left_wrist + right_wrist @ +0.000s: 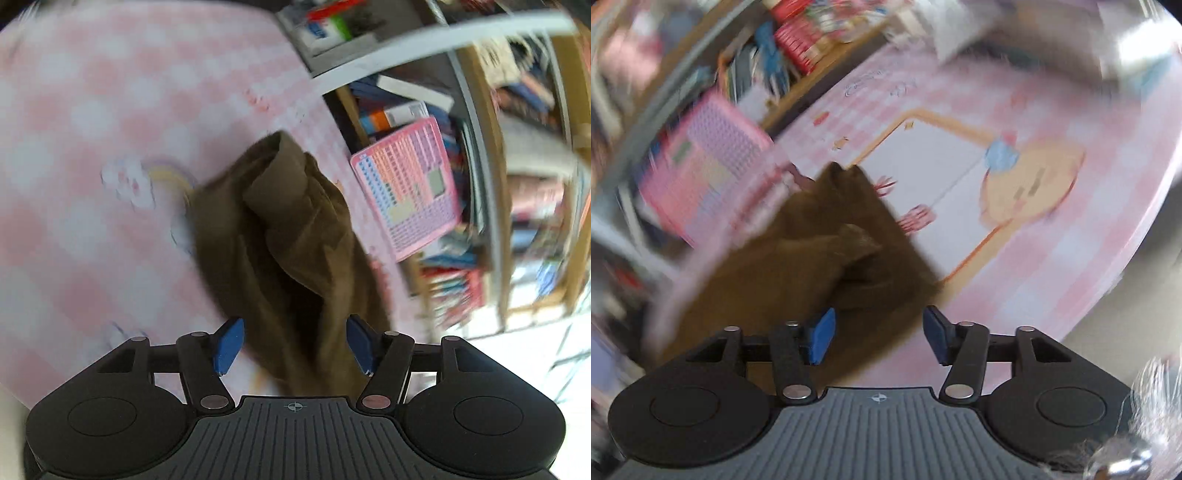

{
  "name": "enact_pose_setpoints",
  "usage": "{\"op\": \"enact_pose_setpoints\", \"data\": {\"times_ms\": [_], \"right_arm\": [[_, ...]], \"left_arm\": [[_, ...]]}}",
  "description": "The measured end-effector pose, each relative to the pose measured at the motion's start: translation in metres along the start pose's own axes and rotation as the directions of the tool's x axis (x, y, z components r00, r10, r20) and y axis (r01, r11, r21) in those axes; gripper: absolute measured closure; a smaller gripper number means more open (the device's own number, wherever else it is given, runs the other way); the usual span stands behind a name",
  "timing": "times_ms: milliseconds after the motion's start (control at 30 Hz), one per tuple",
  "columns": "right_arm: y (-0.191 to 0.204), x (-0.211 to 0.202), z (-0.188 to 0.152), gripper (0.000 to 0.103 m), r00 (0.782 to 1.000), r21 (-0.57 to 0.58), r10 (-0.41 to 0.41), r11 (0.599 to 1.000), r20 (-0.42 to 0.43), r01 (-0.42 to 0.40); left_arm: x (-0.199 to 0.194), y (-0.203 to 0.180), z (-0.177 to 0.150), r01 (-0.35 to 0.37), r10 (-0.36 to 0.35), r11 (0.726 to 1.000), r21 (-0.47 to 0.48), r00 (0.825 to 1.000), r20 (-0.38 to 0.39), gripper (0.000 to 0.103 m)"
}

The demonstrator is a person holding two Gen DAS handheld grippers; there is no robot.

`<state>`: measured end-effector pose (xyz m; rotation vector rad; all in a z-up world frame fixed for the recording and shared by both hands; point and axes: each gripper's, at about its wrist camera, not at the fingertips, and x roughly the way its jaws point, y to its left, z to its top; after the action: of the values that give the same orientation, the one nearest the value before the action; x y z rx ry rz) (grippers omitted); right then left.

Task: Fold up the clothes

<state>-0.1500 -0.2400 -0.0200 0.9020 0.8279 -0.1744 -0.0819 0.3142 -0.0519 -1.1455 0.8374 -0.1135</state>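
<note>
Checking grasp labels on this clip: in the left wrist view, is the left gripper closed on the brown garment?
No. The left gripper has its blue pads spread wide, with the brown garment lying bunched between and beyond them on the pink checked tablecloth.

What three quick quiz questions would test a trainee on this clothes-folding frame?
1. True or false: the left gripper is clamped shut on the brown garment.
2. What does the garment lie on? A) bare wooden floor B) pink checked mat C) metal tray
3. Fill in: in the right wrist view, the right gripper has its jaws ____.

Key: 1 false, its jaws stand apart; 2 B; 3 open.
</note>
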Motion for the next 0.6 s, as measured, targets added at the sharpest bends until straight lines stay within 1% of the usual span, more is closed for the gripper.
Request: {"op": "enact_pose_setpoints", "data": {"times_ms": [67, 133, 200, 233, 333, 367, 400, 433, 467, 500, 533, 567, 600], "right_arm": [[0.001, 0.003, 0.002, 0.047, 0.998, 0.112, 0.061, 0.992, -0.011, -0.059], [0.003, 0.01, 0.005, 0.046, 0.994, 0.207, 0.106, 0.973, -0.008, -0.102], [0.003, 0.015, 0.008, 0.045, 0.991, 0.283, 0.136, 0.95, 0.006, -0.132], [0.002, 0.018, 0.01, 0.044, 0.99, 0.31, 0.143, 0.94, 0.012, -0.14], [0.001, 0.029, 0.019, 0.044, 0.992, 0.347, 0.123, 0.93, 0.023, -0.123], [0.001, 0.034, 0.022, 0.044, 0.994, 0.356, 0.11, 0.928, 0.022, -0.111], [0.001, 0.039, 0.025, 0.052, 0.996, 0.367, 0.093, 0.926, 0.014, -0.092], [0.001, 0.045, 0.029, 0.06, 0.997, 0.375, 0.083, 0.924, 0.0, -0.077], [0.002, 0.051, 0.033, 0.08, 0.997, 0.379, 0.079, 0.923, -0.017, -0.066], [0.006, 0.055, 0.039, 0.094, 0.997, 0.367, 0.079, 0.928, -0.025, -0.064], [0.013, 0.058, 0.048, 0.094, 0.996, 0.343, 0.082, 0.937, -0.029, -0.067], [0.024, 0.058, 0.058, 0.096, 0.995, 0.306, 0.094, 0.948, -0.012, -0.086], [0.036, 0.055, 0.07, 0.098, 0.993, 0.259, 0.114, 0.959, 0.016, -0.114]], "left_arm": [[0.005, 0.003, 0.001, 0.028, -0.028, 0.998, -0.063, 1.0, 0.005, 0.041], [0.01, 0.006, 0.005, 0.05, -0.047, 0.992, -0.115, 0.999, 0.026, 0.041], [0.016, 0.009, 0.01, 0.068, -0.059, 0.981, -0.183, 0.997, 0.054, 0.041], [0.019, 0.011, 0.012, 0.076, -0.064, 0.975, -0.208, 0.996, 0.063, 0.042], [0.036, 0.006, 0.022, 0.085, -0.065, 0.962, -0.26, 0.994, 0.084, 0.043], [0.043, 0.005, 0.025, 0.066, -0.046, 0.961, -0.269, 0.996, 0.08, 0.045], [0.051, 0.003, 0.029, 0.038, -0.018, 0.96, -0.279, 0.997, 0.073, 0.047], [0.056, 0.002, 0.032, 0.01, 0.01, 0.958, -0.287, 0.998, 0.069, 0.067], [0.061, -0.004, 0.038, 0.004, 0.018, 0.96, -0.28, 0.997, 0.076, 0.084], [0.065, -0.011, 0.044, 0.0, 0.023, 0.962, -0.271, 0.996, 0.084, 0.09], [0.065, -0.025, 0.051, 0.03, -0.007, 0.974, -0.226, 0.995, 0.102, 0.097], [0.065, -0.041, 0.058, 0.062, -0.041, 0.982, -0.177, 0.992, 0.12, 0.099], [0.064, -0.056, 0.065, 0.094, -0.076, 0.987, -0.127, 0.988, 0.137, 0.1]]}}
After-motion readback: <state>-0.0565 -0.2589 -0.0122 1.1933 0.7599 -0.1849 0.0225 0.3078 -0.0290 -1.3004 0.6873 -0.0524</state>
